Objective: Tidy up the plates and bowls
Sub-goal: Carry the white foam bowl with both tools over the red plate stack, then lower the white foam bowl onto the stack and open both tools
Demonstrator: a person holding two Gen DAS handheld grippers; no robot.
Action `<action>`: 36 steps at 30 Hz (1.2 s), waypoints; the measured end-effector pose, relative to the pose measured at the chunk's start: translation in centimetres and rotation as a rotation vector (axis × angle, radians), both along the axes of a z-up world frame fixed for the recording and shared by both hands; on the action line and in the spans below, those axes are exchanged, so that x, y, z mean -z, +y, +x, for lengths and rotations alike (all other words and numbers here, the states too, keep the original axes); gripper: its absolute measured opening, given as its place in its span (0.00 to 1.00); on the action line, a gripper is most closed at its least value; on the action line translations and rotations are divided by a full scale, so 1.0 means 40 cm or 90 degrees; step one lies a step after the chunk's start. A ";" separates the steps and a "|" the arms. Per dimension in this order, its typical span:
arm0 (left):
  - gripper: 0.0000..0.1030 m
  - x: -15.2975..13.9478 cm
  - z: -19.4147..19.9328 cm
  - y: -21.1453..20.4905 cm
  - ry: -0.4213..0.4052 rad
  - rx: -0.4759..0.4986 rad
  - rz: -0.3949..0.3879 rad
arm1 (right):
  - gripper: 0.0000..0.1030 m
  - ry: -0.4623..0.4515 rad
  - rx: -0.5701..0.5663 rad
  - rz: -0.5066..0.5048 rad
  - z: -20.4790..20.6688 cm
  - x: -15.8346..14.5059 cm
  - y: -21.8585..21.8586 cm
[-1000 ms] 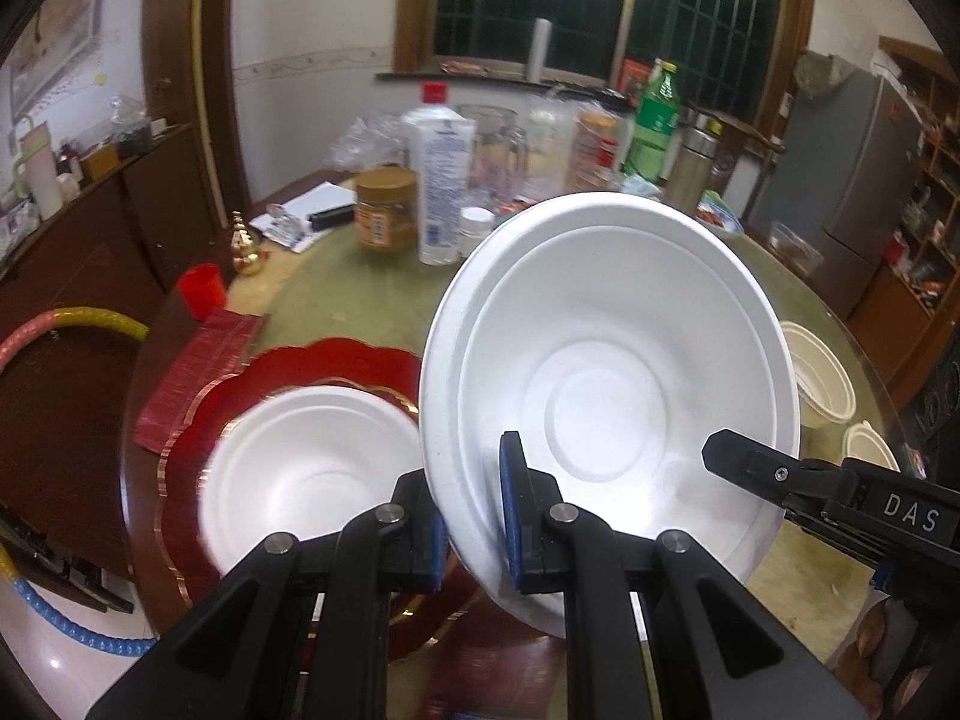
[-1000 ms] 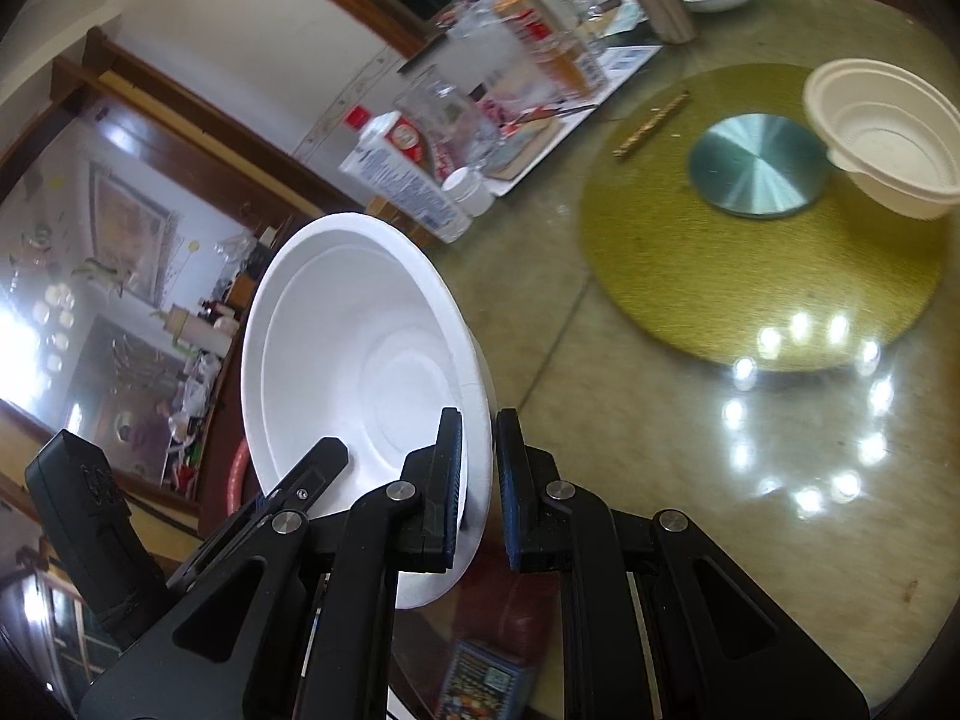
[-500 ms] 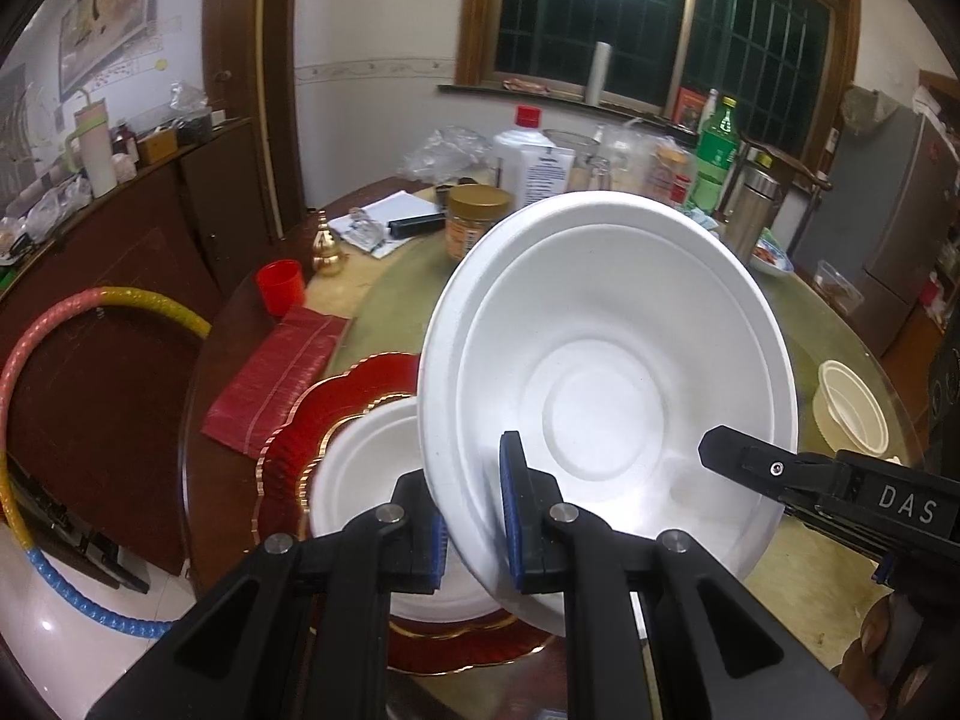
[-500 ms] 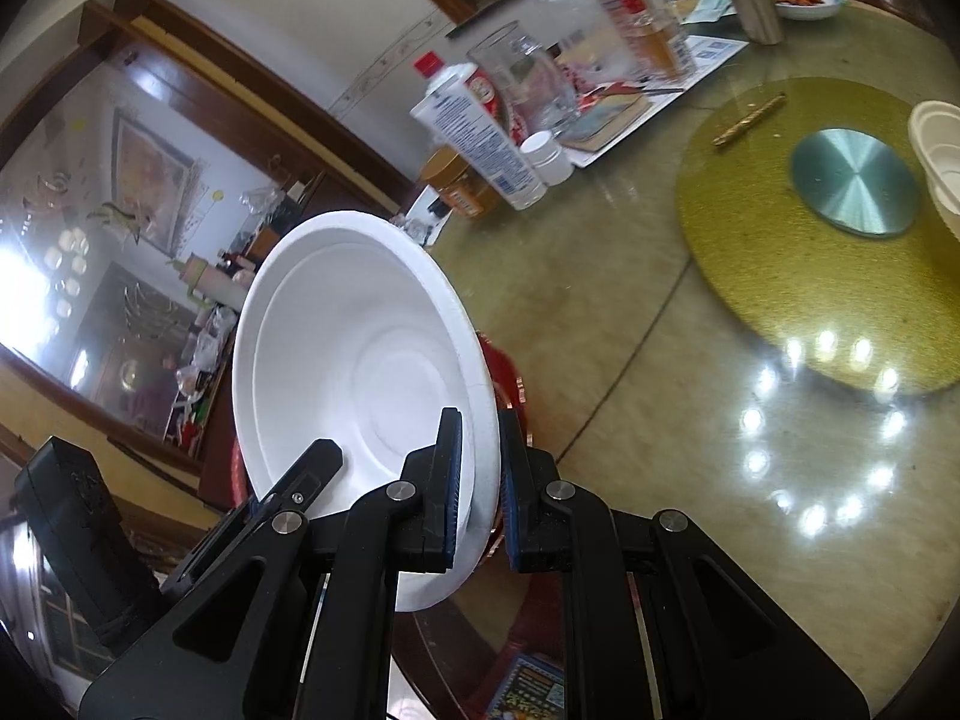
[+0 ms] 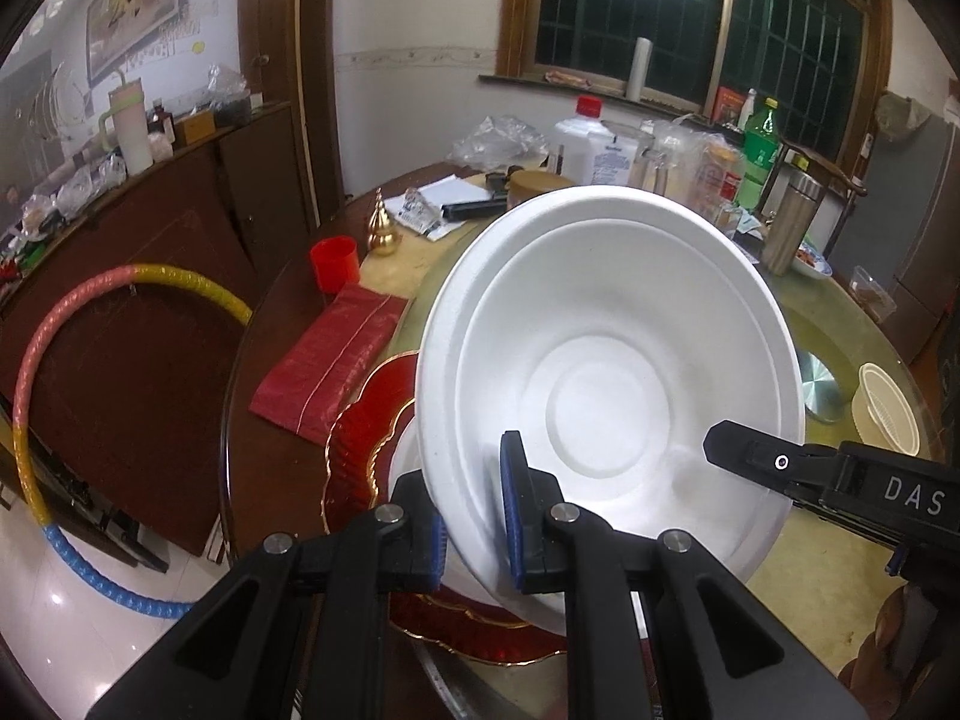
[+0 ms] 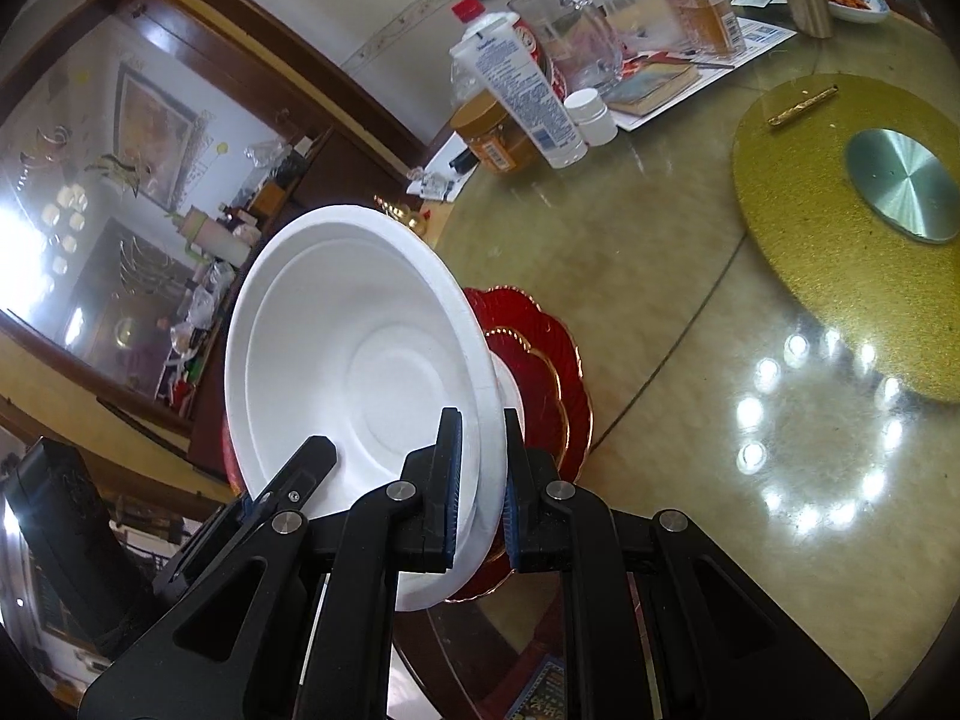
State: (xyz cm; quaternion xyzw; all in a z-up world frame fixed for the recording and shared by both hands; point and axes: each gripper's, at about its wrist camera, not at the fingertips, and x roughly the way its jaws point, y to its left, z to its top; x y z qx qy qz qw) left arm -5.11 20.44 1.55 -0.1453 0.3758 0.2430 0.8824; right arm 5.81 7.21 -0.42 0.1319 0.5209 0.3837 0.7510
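Observation:
A white foam bowl (image 5: 606,384) is held tilted in the air, pinched at its rim by both grippers. My left gripper (image 5: 474,516) is shut on its near-left rim. My right gripper (image 6: 477,480) is shut on its rim too, and its finger shows at the right of the left wrist view (image 5: 780,462). In the right wrist view the bowl (image 6: 354,372) hangs over a red scalloped plate (image 6: 552,372) with gold trim. A second white bowl (image 5: 408,462) sits on that red plate (image 5: 366,438), mostly hidden behind the held one.
A cream bowl (image 5: 882,414) sits at the table's right. A gold turntable (image 6: 840,228) with a steel disc (image 6: 900,180) fills the centre. Bottles, jars and papers (image 6: 528,102) crowd the far side. A red cloth (image 5: 330,360), red cup (image 5: 333,261) and a hula hoop (image 5: 36,360) lie left.
Both grippers have pulled back and up with the held bowl, which now covers most of the bowl on the red plate. The grip is unchanged.

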 end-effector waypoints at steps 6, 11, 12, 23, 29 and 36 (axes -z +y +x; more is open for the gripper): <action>0.15 0.021 -0.006 0.040 0.017 -0.008 -0.032 | 0.11 0.004 -0.020 -0.020 -0.004 0.005 0.031; 0.15 0.038 -0.003 0.056 0.032 -0.013 -0.042 | 0.11 0.014 -0.033 -0.036 0.008 0.015 0.054; 0.15 0.044 -0.002 0.061 0.037 -0.016 -0.044 | 0.11 0.015 -0.035 -0.041 0.009 0.019 0.060; 0.16 0.078 0.001 0.078 0.062 -0.041 -0.058 | 0.11 0.029 -0.063 -0.090 0.027 0.055 0.120; 0.19 0.077 -0.008 0.086 0.055 -0.068 -0.053 | 0.11 0.005 -0.066 -0.113 0.028 0.051 0.130; 0.77 0.023 -0.070 0.100 -0.050 -0.135 -0.040 | 0.13 -0.008 -0.045 -0.087 0.033 0.030 0.093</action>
